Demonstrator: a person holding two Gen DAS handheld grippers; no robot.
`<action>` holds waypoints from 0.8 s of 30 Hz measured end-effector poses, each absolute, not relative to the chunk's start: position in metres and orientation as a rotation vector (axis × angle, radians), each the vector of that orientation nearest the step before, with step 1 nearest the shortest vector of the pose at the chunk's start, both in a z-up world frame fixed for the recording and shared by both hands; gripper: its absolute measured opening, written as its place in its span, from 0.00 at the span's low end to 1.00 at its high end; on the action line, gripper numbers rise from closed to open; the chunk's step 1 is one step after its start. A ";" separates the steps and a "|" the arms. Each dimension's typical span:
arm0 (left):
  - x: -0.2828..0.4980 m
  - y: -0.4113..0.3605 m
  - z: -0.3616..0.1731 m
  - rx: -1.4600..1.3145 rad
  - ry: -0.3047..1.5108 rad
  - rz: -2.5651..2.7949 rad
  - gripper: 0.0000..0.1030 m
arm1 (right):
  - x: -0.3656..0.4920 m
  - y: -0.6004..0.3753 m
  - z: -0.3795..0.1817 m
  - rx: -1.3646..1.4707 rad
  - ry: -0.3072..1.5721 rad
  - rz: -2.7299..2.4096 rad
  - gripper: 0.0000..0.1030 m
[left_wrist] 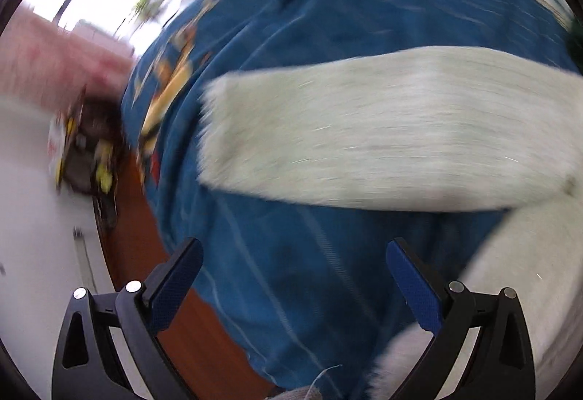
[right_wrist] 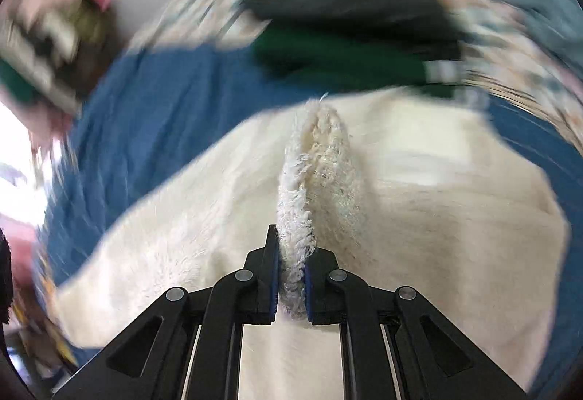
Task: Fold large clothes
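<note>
**Fluffy white garment on a blue bedspread: one tool clamped, one released**

Left wrist view: we see the left tool (left_wrist: 293, 285) with its jaws spread wide and nothing between them, pointing down at the blue bedspread (left_wrist: 328, 17). A sleeve-like length of the white garment (left_wrist: 382, 134) lies across the bedspread just ahead, apart from the pads. The frame is smeared, so we cannot tell the sleeve's edge exactly. We judge that a grasp made from here could close on the bedspread along with the garment, or miss the sleeve's end.

Right wrist view: the right tool (right_wrist: 291, 276) is clenched on a raised ridge of the white garment (right_wrist: 419, 217). The bite looks thin; we judge that a hard pull could slip the pile out of the pads or drag the whole piece askew.

Only the left view shows the sleeve and the bed's edge above a wooden floor (left_wrist: 164, 290). Only the right view shows the pinched ridge and the dark green clothes (right_wrist: 346, 57) stacked beyond.
</note>
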State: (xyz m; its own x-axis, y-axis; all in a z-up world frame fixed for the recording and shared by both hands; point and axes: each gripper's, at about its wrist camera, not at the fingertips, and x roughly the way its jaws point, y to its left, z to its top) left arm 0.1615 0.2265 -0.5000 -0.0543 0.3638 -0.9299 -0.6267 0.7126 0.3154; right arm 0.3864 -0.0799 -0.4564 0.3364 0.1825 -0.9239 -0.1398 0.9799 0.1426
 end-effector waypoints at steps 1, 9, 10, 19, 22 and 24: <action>0.156 0.234 -0.504 -0.254 1.411 0.836 1.00 | 0.383 -0.060 -0.469 -0.004 1.229 0.218 0.11; 0.147 0.282 -0.523 -0.456 1.365 0.818 0.99 | 0.378 -0.005 -0.524 -0.125 1.325 0.271 0.33; 0.150 0.287 -0.525 -0.509 1.347 0.796 0.99 | 0.375 -0.019 -0.517 -0.061 1.363 0.323 0.46; 0.175 0.340 -0.576 -0.964 1.242 0.794 0.99 | 0.328 -0.154 -0.471 0.330 1.403 0.171 0.61; 0.188 0.356 -0.573 -0.930 1.169 0.883 0.73 | 0.332 -0.180 -0.487 0.401 1.390 0.066 0.43; 0.203 0.363 -0.567 -0.880 1.153 0.895 0.29 | 0.342 -0.200 -0.497 0.411 1.391 -0.011 0.30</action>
